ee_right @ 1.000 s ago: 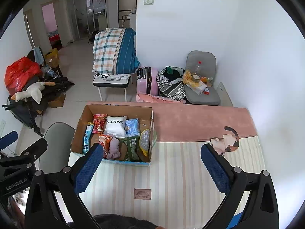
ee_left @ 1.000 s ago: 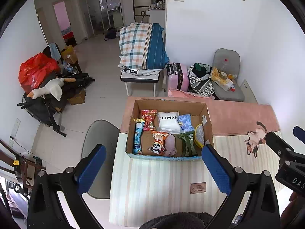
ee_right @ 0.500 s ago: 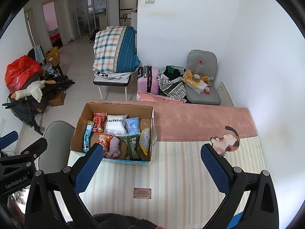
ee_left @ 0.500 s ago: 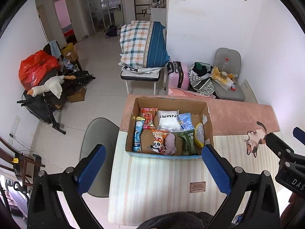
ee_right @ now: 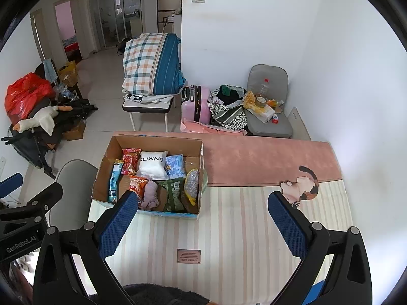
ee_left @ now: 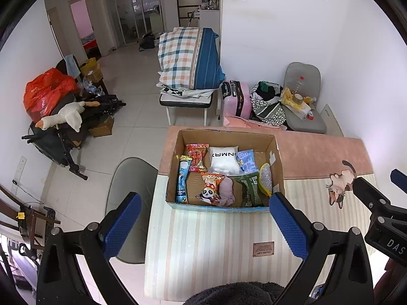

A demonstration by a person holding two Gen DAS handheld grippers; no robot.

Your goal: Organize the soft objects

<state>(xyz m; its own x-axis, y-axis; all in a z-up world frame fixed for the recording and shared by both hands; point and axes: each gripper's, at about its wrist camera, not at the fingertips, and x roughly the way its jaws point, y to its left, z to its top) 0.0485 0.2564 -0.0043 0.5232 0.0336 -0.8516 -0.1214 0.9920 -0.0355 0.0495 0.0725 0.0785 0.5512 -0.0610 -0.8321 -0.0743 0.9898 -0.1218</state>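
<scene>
An open cardboard box [ee_left: 277, 162] [ee_right: 101, 170] stands on a striped tablecloth. It holds soft packets: a white pillow pack [ee_left: 223, 158] [ee_right: 152, 165], a red snack bag [ee_left: 197, 156], a panda snack bag [ee_left: 209, 190], a pink cloth [ee_left: 226, 190] [ee_right: 150, 194], a green packet [ee_left: 248, 188], a blue tube [ee_left: 182, 183] and a yellow-rimmed sponge [ee_left: 265, 181]. My left gripper [ee_left: 203, 223] is open and empty, held high in front of the box. My right gripper [ee_right: 202, 221] is open and empty, to the box's right.
The table [ee_right: 229, 228] has a pink runner [ee_right: 267, 160] at the far side and a cat figure [ee_right: 305, 185] on the right. A grey chair [ee_left: 132, 178] stands left of the table. Beyond are a bedding stack [ee_left: 190, 58], a pink suitcase [ee_left: 234, 96] and clutter.
Both views have drifted slightly; the box sits a little lower and nearer in frame. Both grippers stay open and empty.
</scene>
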